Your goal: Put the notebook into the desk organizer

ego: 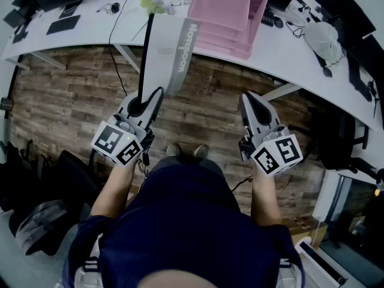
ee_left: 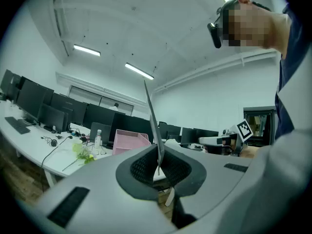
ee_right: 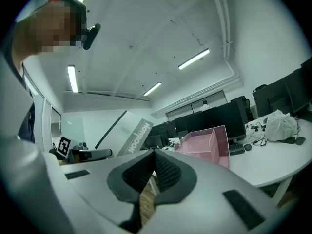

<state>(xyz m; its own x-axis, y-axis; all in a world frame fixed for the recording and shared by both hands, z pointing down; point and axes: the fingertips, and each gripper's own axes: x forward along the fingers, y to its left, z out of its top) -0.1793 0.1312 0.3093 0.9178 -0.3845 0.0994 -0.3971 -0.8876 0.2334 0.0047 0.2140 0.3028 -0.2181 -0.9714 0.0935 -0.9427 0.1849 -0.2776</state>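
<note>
A thin white and grey notebook (ego: pixel 167 53) with a black spine is held up in the air in front of the desk, and my left gripper (ego: pixel 146 104) is shut on its lower edge. In the left gripper view the notebook (ee_left: pixel 152 126) stands edge-on between the pads. The pink desk organizer (ego: pixel 228 17) sits on the white desk (ego: pixel 336 95), beyond and right of the notebook. It also shows as the pink organizer (ee_right: pixel 207 145) in the right gripper view, beside the notebook (ee_right: pixel 129 133). My right gripper (ego: pixel 251 104) is shut and holds nothing, hanging over the wooden floor.
On the desk lie a green plant (ego: pixel 153 3), cables, headphones (ego: pixel 111 8), a keyboard (ego: pixel 63 24) and a white bag (ego: pixel 324 39). A black chair (ego: pixel 336 140) stands at the right. The person's feet (ego: pixel 186 151) are on the floor between the grippers.
</note>
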